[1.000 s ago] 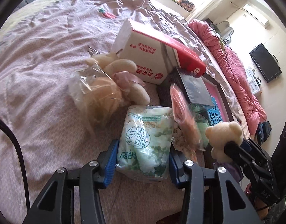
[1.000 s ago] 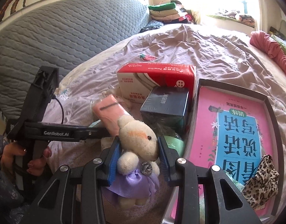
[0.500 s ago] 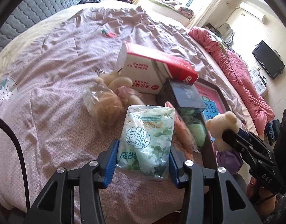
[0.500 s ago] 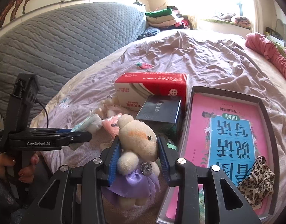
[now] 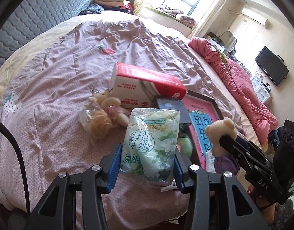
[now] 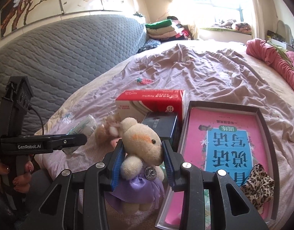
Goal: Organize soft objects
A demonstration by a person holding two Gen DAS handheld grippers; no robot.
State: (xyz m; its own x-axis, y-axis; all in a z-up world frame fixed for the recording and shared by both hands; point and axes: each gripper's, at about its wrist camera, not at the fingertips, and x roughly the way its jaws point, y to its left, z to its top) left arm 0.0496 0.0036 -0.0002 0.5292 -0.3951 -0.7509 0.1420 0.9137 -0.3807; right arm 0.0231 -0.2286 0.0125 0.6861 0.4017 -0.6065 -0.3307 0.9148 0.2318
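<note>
On the left of the left wrist view the bed spreads out under a wrinkled pink-lilac sheet, with a grey quilted headboard along its far edge. Near the middle of the sheet lies a small plush doll in a clear plastic bag, touching a cream plush toy with a pink bow that leans against the red-and-white tissue box. In front of these, the left gripper is closed on a green-and-white soft tissue pack, its blue pads pressing the pack's lower sides and holding it upright above the sheet. Behind the pack a dark box sits just beside the tissue box, and to its right is a dark-rimmed tray holding a pink-and-blue book. In the right wrist view the left gripper appears at the left edge, gripped by a hand, with the tissue pack showing past its fingers. Right of it, the right gripper is clamped on a cream plush bear in a purple dress, the pads squeezing its head and shoulders while the dress hangs below, clear of the bed. Further right, a leopard-print scrunchie rests on the book's near corner inside the tray. A rumpled pink quilt lies along the far right edge of the bed.
</note>
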